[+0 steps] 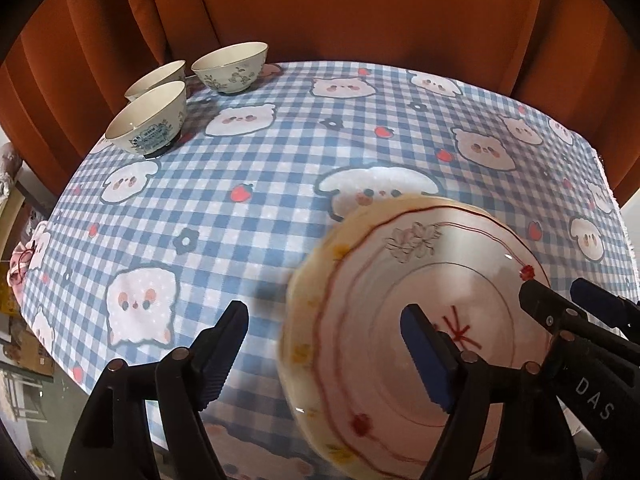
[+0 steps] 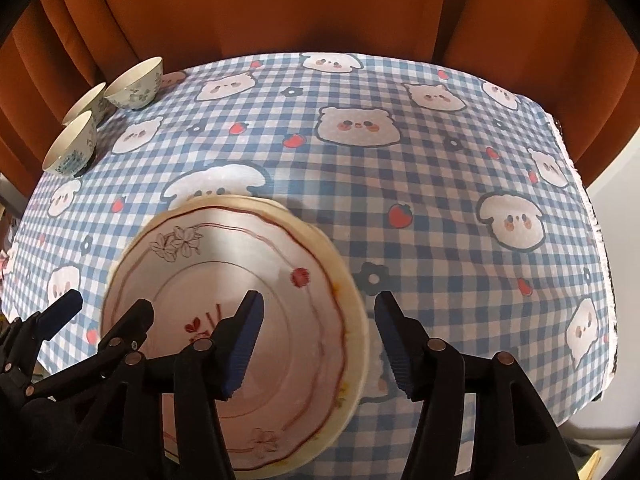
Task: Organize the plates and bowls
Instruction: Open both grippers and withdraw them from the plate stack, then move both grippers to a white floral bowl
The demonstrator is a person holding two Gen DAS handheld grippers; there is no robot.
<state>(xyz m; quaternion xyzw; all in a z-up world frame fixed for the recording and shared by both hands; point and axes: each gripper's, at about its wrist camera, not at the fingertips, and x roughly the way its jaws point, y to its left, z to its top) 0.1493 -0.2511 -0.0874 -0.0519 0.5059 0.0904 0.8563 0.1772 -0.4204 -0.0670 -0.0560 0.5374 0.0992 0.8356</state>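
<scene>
A stack of pale plates [image 1: 404,300] with red line and flower patterns lies near the table's front; it also shows in the right wrist view [image 2: 240,264]. Three white bowls with blue-green prints stand at the far left: one front [image 1: 148,120], one behind it [image 1: 156,76], one further right [image 1: 230,66]; they also show in the right wrist view [image 2: 72,144]. My left gripper [image 1: 324,356] is open, its jaws straddling the stack's left rim. My right gripper [image 2: 320,344] is open, its jaws straddling the stack's right rim. Neither grips the plates.
The table wears a blue-and-white checked cloth [image 1: 280,152] with cartoon animals and strawberries. An orange-brown curtain [image 1: 360,8] hangs close behind the far edge. The cloth's right edge [image 2: 600,240] drops off to a pale floor.
</scene>
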